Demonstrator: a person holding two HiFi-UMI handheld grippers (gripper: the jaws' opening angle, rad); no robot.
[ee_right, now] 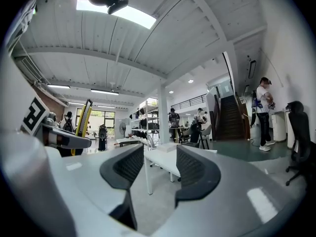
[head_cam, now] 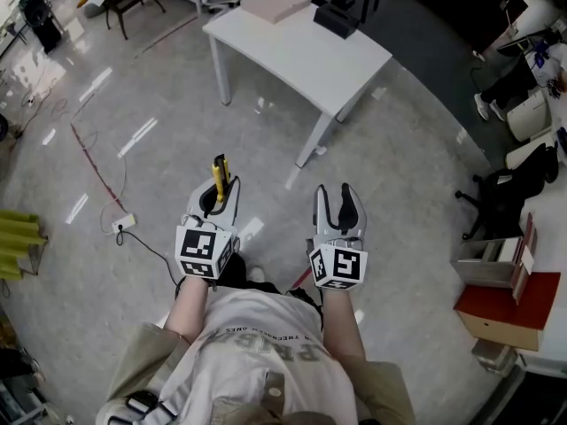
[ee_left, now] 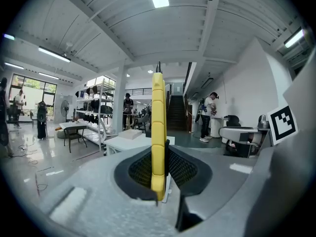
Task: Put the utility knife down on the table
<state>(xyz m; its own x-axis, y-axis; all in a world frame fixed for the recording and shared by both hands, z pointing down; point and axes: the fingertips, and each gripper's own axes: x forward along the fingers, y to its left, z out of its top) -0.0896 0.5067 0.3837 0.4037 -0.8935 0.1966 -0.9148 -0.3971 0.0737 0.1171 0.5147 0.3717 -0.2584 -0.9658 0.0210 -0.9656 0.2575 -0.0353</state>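
A yellow utility knife [head_cam: 219, 177] stands upright between the jaws of my left gripper [head_cam: 220, 189], which is shut on it. In the left gripper view the yellow handle [ee_left: 158, 127] rises between the dark pads, gripped near its lower end. My right gripper [head_cam: 337, 198] is held beside the left one, open, with nothing between its pads [ee_right: 126, 166]. In the right gripper view the knife [ee_right: 85, 115] shows at the left. Both grippers hover over the floor, a good way short of the white table [head_cam: 292, 47] ahead.
On the table lie a flat beige box [head_cam: 275, 3] and a black object [head_cam: 341, 16]. A power strip and cable [head_cam: 124, 224] lie on the floor at left. A black office chair [head_cam: 500, 193] and a red-topped box [head_cam: 509, 312] stand at right.
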